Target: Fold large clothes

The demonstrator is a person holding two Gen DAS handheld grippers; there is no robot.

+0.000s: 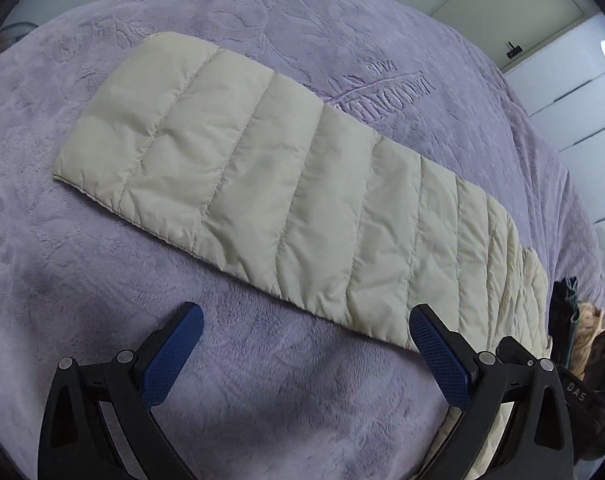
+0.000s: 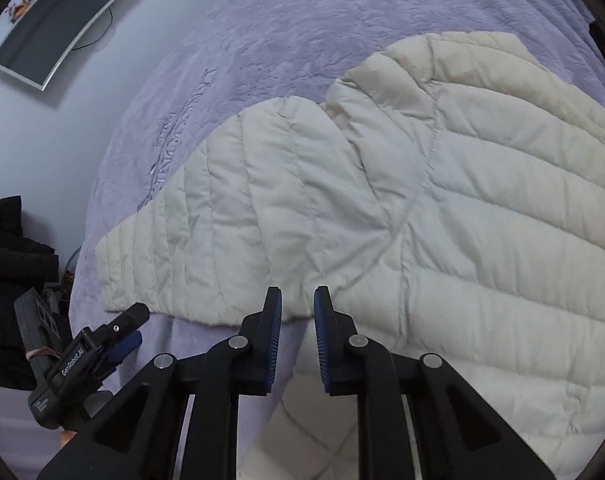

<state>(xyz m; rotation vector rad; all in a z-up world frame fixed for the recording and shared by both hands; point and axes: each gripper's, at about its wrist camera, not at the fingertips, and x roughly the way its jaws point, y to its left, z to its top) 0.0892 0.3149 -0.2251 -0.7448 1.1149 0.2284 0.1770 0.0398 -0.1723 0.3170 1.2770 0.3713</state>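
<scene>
A cream quilted puffer jacket (image 2: 462, 208) lies flat on a lilac plush bedspread (image 2: 302, 40). One sleeve (image 1: 262, 184) stretches out sideways, its cuff at the far left of the left wrist view. My left gripper (image 1: 306, 324) is wide open and empty, just above the bedspread at the sleeve's near edge; it also shows in the right wrist view (image 2: 130, 328). My right gripper (image 2: 297, 300) hovers over the armpit where sleeve and body meet. Its jaws stand a narrow gap apart with nothing between them.
A wall-mounted screen (image 2: 58, 20) hangs at the upper left in the right wrist view. Dark clothing (image 2: 10, 276) is piled beside the bed at the left. White cabinet doors (image 1: 574, 92) stand beyond the bed's far side.
</scene>
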